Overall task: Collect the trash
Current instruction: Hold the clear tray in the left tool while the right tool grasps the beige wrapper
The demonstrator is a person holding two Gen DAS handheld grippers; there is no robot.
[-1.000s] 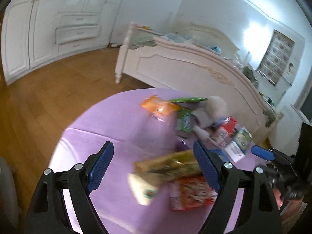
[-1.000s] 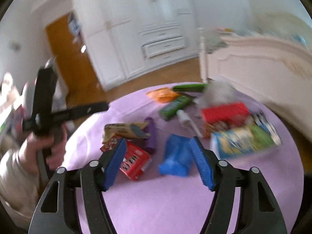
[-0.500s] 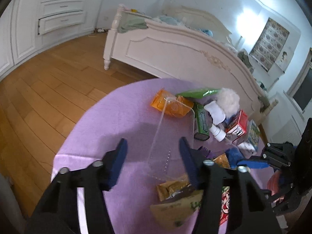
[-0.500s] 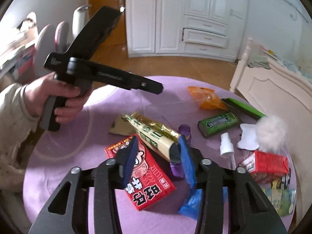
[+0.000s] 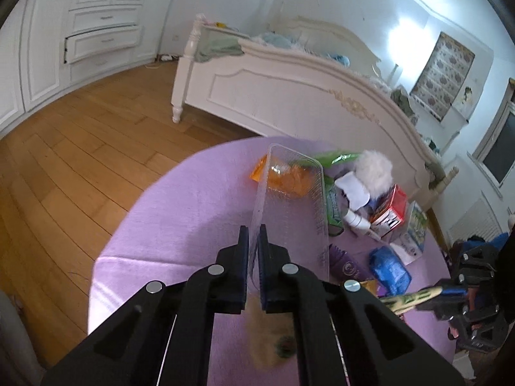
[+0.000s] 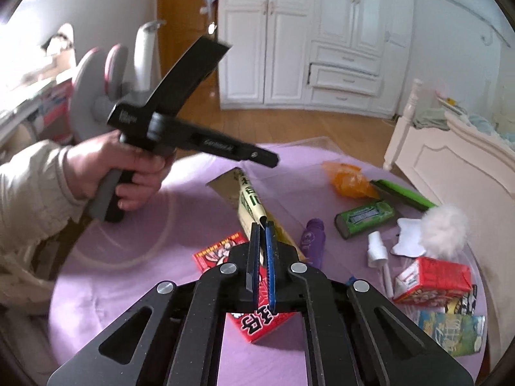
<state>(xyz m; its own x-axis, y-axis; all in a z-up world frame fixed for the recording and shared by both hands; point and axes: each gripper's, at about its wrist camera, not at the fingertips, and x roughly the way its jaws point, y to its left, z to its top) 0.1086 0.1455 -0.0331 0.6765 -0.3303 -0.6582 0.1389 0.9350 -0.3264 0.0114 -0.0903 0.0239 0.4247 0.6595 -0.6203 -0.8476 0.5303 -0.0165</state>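
Left gripper (image 5: 253, 234) pinching clear tray (image 5: 289, 199), right gripper (image 6: 262, 230) — seemingly — clamping wrapper (image 6: 251, 201)

Large white Chinese characters on the red packet (image 6: 257, 318) under the tongs, not clearly legible; dark characters down the cream wrapper (image 6: 249, 201); blurred white lettering on the green gum pack (image 6: 365, 217)

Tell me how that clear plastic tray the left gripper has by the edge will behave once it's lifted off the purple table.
The clear plastic tray looks thin-walled, so it is probably light and may flex or twist. The left gripper pinches only one long rim, so the far end will likely sag or swing. Its smooth plastic could slip between the jaws if jerked.
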